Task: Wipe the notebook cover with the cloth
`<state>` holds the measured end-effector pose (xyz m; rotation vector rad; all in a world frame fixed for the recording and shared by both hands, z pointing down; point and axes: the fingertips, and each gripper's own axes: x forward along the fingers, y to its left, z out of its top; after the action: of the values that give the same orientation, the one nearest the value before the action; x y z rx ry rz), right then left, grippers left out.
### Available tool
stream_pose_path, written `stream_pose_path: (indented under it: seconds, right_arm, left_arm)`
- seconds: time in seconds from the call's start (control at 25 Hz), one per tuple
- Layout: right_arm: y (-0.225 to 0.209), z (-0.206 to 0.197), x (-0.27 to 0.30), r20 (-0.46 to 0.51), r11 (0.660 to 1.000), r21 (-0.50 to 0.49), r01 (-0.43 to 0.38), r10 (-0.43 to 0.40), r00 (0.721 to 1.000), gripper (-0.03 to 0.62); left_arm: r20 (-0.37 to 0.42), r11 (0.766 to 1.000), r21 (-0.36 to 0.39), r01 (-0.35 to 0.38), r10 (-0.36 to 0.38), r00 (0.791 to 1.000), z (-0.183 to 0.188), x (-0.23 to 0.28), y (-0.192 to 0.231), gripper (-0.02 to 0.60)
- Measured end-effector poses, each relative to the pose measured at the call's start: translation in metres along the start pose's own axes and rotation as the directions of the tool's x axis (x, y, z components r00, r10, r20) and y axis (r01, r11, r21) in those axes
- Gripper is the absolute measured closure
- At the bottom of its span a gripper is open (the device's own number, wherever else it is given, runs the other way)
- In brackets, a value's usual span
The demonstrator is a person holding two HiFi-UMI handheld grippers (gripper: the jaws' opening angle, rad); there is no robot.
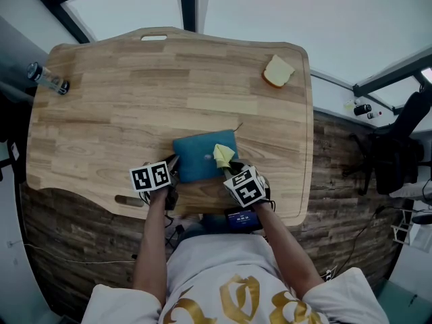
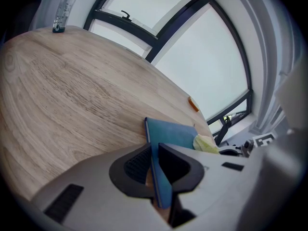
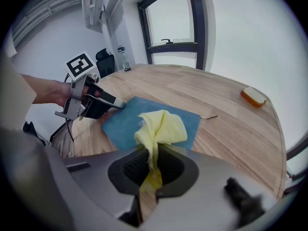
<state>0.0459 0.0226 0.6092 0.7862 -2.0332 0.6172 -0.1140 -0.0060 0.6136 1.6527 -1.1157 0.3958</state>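
Note:
A blue notebook (image 1: 200, 156) lies flat near the front edge of the wooden table (image 1: 135, 93). My left gripper (image 1: 173, 170) is shut on its near left edge; the blue cover (image 2: 168, 134) runs between the jaws in the left gripper view. My right gripper (image 1: 231, 170) is shut on a crumpled yellow cloth (image 1: 223, 155), and the cloth (image 3: 160, 128) bunches out of the jaws over the right part of the notebook (image 3: 126, 120). The left gripper (image 3: 115, 104) shows at the notebook's far corner in the right gripper view.
A slice of bread (image 1: 277, 71) lies at the table's far right corner. A clear bottle (image 1: 46, 78) lies at the far left edge. A thin dark cord (image 1: 237, 126) pokes out past the notebook. Windows run beyond the table, and an office chair (image 1: 398, 147) stands to the right.

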Motion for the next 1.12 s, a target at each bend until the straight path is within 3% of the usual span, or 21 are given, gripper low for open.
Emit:
stream_pose_path:
  seconds: [1.12]
  right_arm:
    - [-0.030,-0.007,-0.011,0.008,0.994,0.077,0.080,-0.081,0.997,0.556]
  left_arm:
    - [-0.016,1.000,-0.003,0.021,-0.021,1.000,0.001,0.000,0.000,0.525]
